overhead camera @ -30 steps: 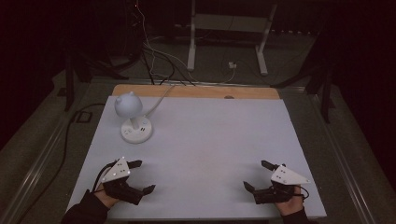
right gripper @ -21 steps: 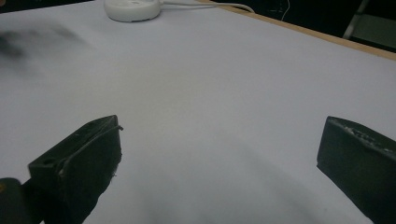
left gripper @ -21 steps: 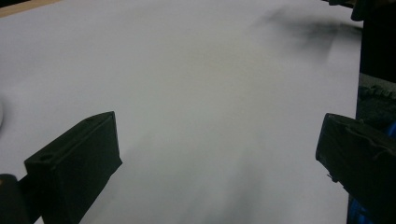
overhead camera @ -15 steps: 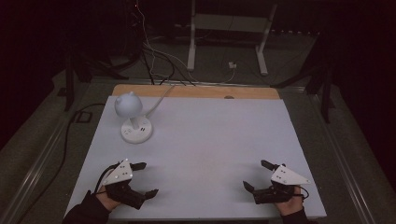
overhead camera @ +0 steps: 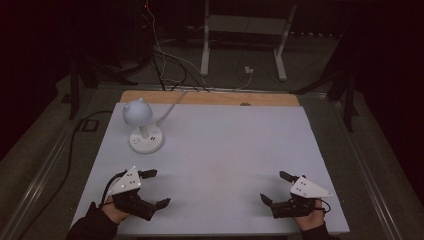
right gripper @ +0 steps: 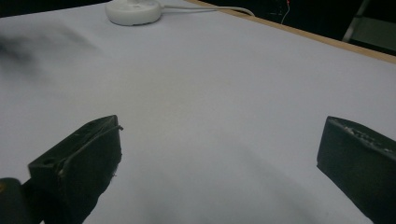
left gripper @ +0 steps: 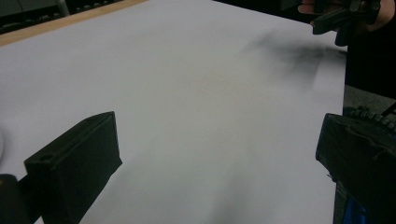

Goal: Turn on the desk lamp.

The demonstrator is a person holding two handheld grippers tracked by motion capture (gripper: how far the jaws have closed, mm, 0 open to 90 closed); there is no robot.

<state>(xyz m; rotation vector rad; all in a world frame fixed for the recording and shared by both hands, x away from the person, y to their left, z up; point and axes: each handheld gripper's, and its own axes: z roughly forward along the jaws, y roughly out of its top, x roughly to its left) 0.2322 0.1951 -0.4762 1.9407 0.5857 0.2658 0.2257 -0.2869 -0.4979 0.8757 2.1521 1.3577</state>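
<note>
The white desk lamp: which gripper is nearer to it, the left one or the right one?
Left. The left gripper sits just in front of the lamp, on the lamp's side of the table. The right gripper sits at the opposite near corner, far across the white surface.

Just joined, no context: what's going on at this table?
A person holds a gripper in each hand over the near edge of a white table. Left gripper and right gripper are both open and hold nothing. A small white lamp stands at the far left, untouched, closest to the left gripper.
</note>
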